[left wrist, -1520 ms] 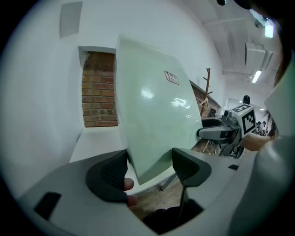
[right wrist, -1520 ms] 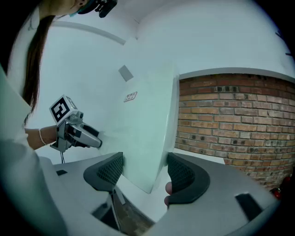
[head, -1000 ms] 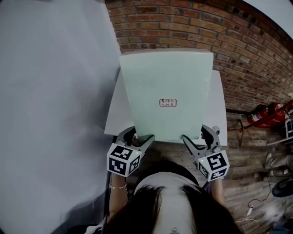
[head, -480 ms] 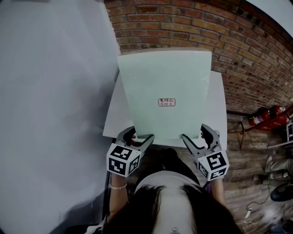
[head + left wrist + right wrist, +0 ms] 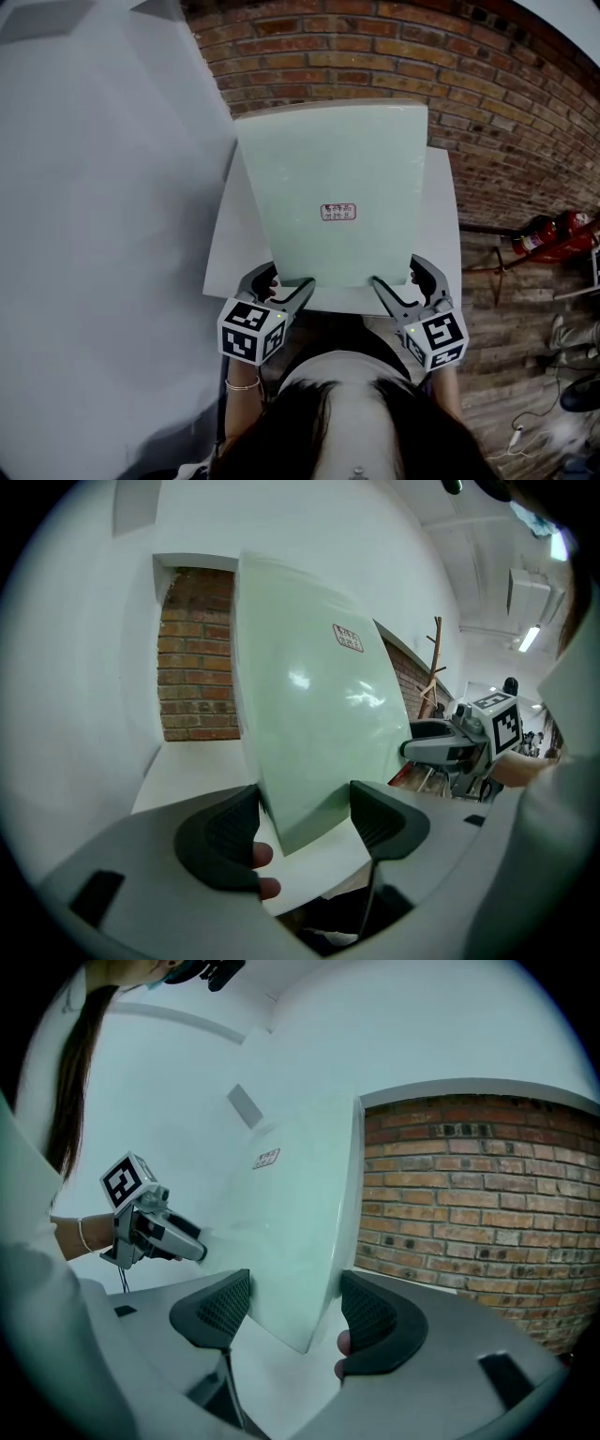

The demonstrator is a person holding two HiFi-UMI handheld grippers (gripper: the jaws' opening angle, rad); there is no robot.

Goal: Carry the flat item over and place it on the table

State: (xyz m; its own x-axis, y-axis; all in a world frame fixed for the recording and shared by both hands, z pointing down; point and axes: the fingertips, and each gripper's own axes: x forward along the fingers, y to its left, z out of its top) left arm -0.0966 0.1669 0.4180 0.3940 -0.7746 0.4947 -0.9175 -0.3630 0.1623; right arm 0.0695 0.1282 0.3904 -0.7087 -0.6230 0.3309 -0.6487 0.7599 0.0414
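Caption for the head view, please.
The left gripper and right gripper hold the pale green board by its near corners over the white table.

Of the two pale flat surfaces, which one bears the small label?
The green board: its label sits near the middle. The white table beneath shows none.

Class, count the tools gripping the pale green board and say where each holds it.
2. The left tool holds the pale green board at its near left corner, the right tool at its near right corner. None hidden.
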